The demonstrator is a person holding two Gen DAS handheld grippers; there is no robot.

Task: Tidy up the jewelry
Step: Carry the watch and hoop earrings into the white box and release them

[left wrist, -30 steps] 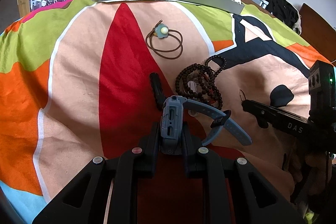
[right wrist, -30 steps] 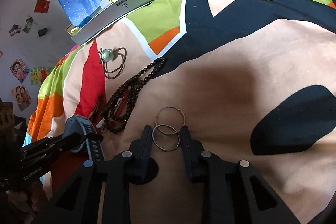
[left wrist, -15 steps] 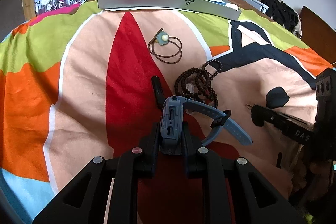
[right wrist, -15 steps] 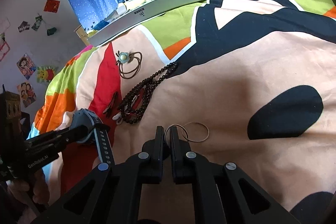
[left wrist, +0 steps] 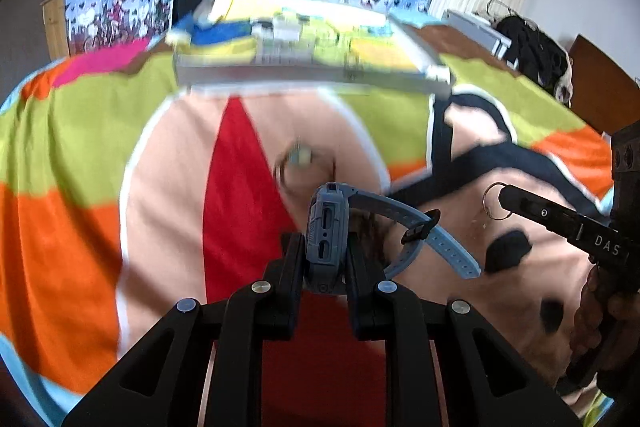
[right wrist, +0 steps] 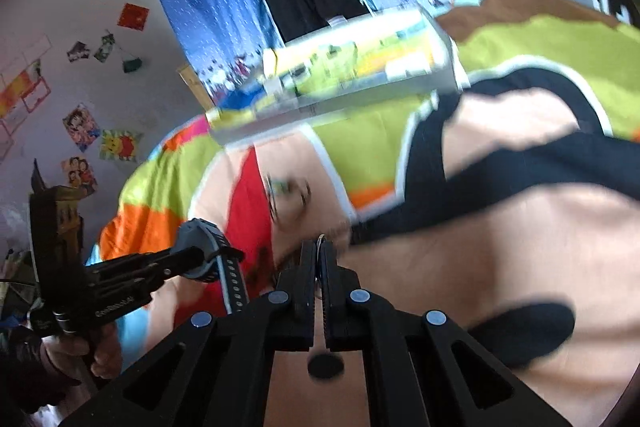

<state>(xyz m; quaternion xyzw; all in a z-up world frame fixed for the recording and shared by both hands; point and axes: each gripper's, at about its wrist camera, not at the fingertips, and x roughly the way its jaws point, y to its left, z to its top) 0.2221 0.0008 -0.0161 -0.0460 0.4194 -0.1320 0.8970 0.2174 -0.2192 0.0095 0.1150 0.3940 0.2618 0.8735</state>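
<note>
Tray [left wrist: 312, 77] holds blurred bits; L gripper [left wrist: 326, 247] clamps watch [left wrist: 326, 227]

Your two wrist cameras look forward from close above the bedspread [left wrist: 92, 147] toward the far tray [right wrist: 360, 83], each catching the other gripper.

Daylight fills the room, bright and even, and my fingers [left wrist: 292, 267] stay crisp in both views, as does the blue watch [left wrist: 326, 227] clamped between the left pair. Behind them everything smears: the bedspread [left wrist: 80, 167] patches bleed at their borders, the grey tray [left wrist: 304, 73] streaks sideways, and the pendant cord [left wrist: 300, 159] is only a ghost. A soft shadow lies beneath my right fingers [right wrist: 308, 267]. The fisheye bows the bed and darkens the corners.
</note>
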